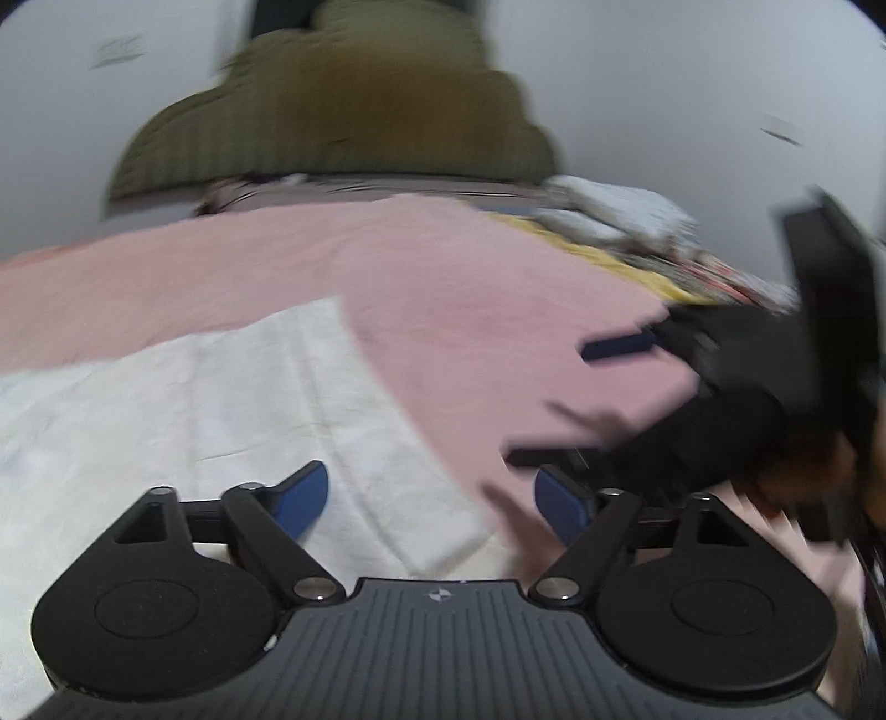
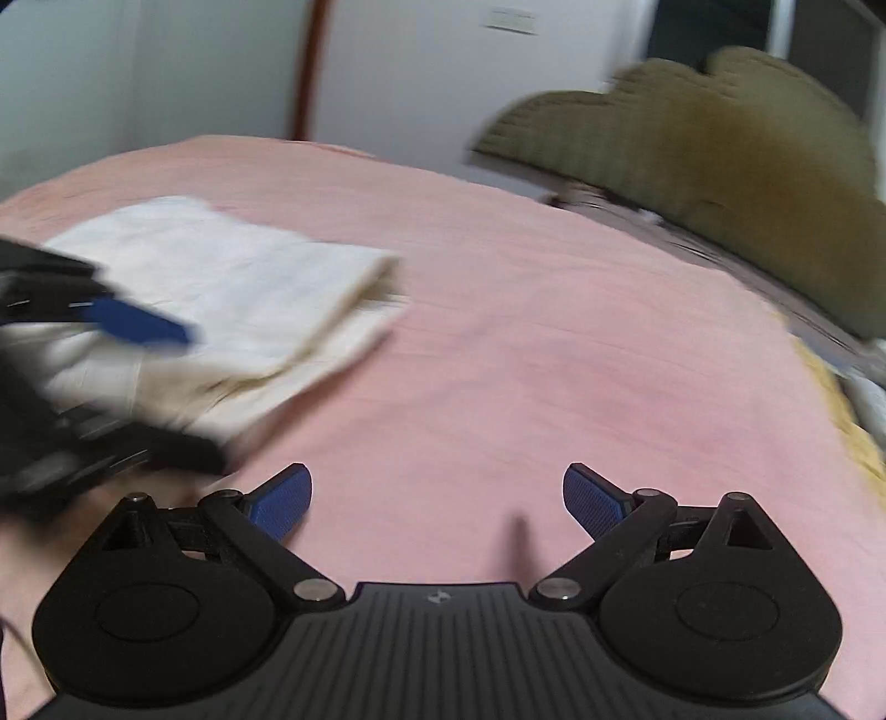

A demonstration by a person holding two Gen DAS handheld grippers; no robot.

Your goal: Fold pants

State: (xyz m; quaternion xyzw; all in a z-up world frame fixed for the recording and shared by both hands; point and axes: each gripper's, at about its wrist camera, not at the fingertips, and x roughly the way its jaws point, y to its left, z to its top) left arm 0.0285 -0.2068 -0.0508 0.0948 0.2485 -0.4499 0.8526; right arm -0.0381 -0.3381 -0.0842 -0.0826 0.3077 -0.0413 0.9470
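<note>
**A:** Where are the pants?

**B:** The white pants (image 2: 221,288) lie folded flat on the pink bed sheet (image 2: 498,332), toward the left in the right wrist view. In the left wrist view the same pants (image 1: 194,421) run under the left claw (image 1: 429,501).

**A:** Is that claw grasping them?

**B:** No. Its blue pads (image 1: 302,501) are spread wide with nothing between them; it hangs released over the cloth's near edge. From the right wrist view the left claw (image 2: 127,321) shows as a dark blur at the left, one blue finger over the pants.

**A:** And the right claw?

**B:** The right claw (image 2: 437,501) is also spread apart and empty, over bare pink sheet, beside the pants and apart from them. In the left wrist view it is a smeared black shape (image 1: 626,343) at the right.

**A:** Any writing or brand to read?

**B:** Only a small pale emblem on each claw's ribbed black body (image 2: 437,597); no letters can be read. A pale label on the wall (image 2: 509,21) is too blurred to make out.

**A:** Anything else on the bed?

**B:** An olive-green quilted heap (image 2: 720,149) at the far side, and yellow and pale fabrics (image 1: 609,232) beside it.
</note>
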